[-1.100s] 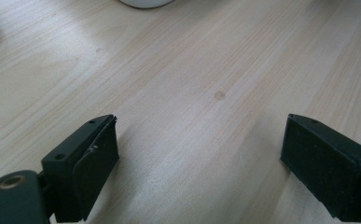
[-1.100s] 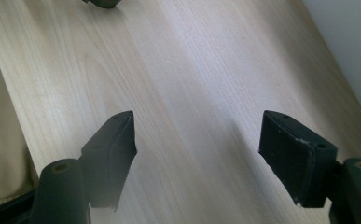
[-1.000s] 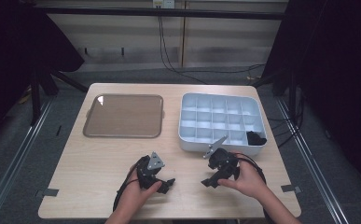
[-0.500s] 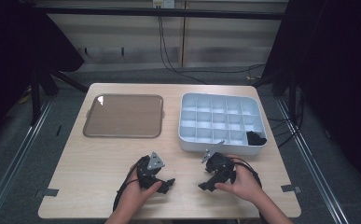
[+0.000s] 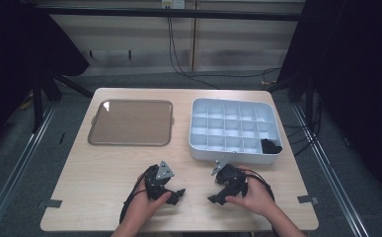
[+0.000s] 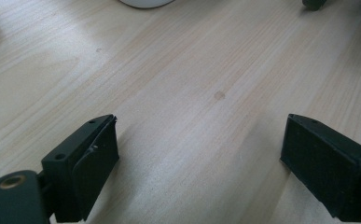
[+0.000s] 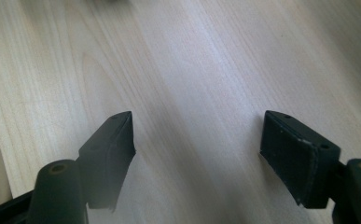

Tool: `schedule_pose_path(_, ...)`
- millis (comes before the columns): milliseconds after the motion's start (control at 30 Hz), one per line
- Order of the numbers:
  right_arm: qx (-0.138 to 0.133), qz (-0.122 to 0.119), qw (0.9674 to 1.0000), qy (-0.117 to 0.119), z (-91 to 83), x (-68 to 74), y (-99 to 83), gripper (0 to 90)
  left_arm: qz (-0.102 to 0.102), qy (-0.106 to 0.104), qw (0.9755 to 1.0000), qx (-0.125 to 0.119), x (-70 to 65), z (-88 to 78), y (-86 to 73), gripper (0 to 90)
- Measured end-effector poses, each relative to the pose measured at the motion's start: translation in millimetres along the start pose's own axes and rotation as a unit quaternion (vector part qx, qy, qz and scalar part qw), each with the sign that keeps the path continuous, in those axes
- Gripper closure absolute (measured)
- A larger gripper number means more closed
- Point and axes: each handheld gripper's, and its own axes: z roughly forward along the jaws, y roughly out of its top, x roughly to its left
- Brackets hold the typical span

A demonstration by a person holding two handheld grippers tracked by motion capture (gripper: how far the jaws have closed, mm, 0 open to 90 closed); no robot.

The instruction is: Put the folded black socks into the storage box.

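Both grippers rest low over the wooden table (image 5: 104, 197) near its front edge, each held in a hand. My left gripper (image 5: 177, 193) (image 6: 197, 163) is open, and its jaws stand wide apart over bare wood. To its right, my right gripper (image 5: 214, 198) (image 7: 197, 149) is open too. Its jaws have just been opening a little further, and there is only tabletop between them. The two grippers point roughly toward each other, with a gap of table between them.
A white compartment box (image 5: 194, 144) sits at the back right, with a small black object (image 5: 271, 146) in its near right cell. A flat brown tray (image 5: 131, 122) lies at the back left. Cables trail from both grippers.
My right gripper has slid slightly toward the table's front edge and a bit left. The left gripper has stayed where it was.
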Motion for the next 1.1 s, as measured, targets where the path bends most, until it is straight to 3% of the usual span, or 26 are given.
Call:
schedule_pose_path(400, -0.033, -0.007, 0.9993, -0.015, 2.8, 6.6, -8.5, 20.3, 0.000, 0.000, 1.0000, 0.000, 0.0, 0.0, 0.0, 10.3)
schedule_pose_path(633, -0.058, -0.041, 0.9967, -0.040, 5.8, 11.7, -17.1, 17.7, 0.000, 0.001, 1.0000, 0.001, -0.1, -0.3, -0.2, 10.3)
schedule_pose_path(833, -0.066, -0.035, 0.9964, -0.040, 6.1, 12.6, -19.4, 17.3, 0.001, 0.001, 1.0000, 0.002, -0.1, -0.4, -0.2, 10.3)
schedule_pose_path(1100, -0.104, -0.031, 0.9932, -0.042, 8.5, 12.6, -27.3, 15.7, 0.001, 0.000, 1.0000, 0.000, -0.1, -0.2, -0.4, 10.4)
